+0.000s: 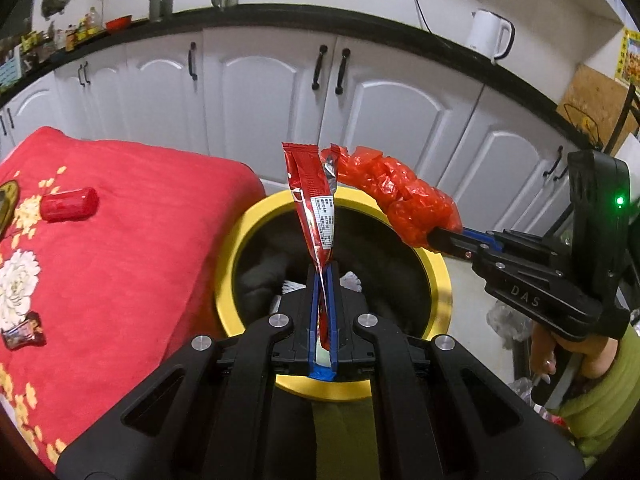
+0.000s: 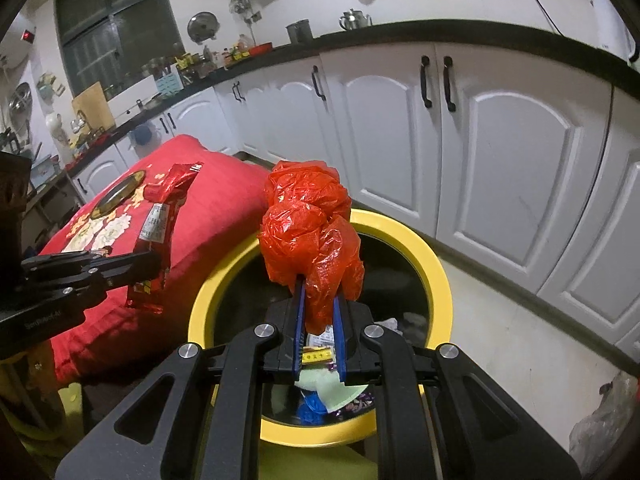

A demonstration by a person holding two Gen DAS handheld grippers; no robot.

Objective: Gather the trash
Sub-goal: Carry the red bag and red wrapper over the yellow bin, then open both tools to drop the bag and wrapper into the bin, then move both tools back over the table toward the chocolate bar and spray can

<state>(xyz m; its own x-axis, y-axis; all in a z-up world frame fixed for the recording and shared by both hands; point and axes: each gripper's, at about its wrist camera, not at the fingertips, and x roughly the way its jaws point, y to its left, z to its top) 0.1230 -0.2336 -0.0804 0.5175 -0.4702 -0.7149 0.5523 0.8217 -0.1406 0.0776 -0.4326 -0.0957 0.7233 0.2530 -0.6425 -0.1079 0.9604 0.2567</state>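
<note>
I hold both grippers over the yellow bin (image 1: 440,280): left gripper (image 1: 324,276) pinches a red wrapper (image 1: 310,200), right gripper (image 2: 320,292) clamps a crumpled red bag (image 2: 312,232); wrappers litter the bin's bottom.

Two grippers show, the left gripper (image 1: 325,276) and the right gripper (image 2: 320,300). One red snack wrapper (image 1: 310,204) and one crumpled red plastic bag (image 2: 310,232) are held, one yellow-rimmed bin (image 1: 438,276) stands below, and one red cylinder (image 1: 70,204) and one dark candy wrapper (image 1: 24,332) lie on one red cloth (image 1: 140,248)
</note>
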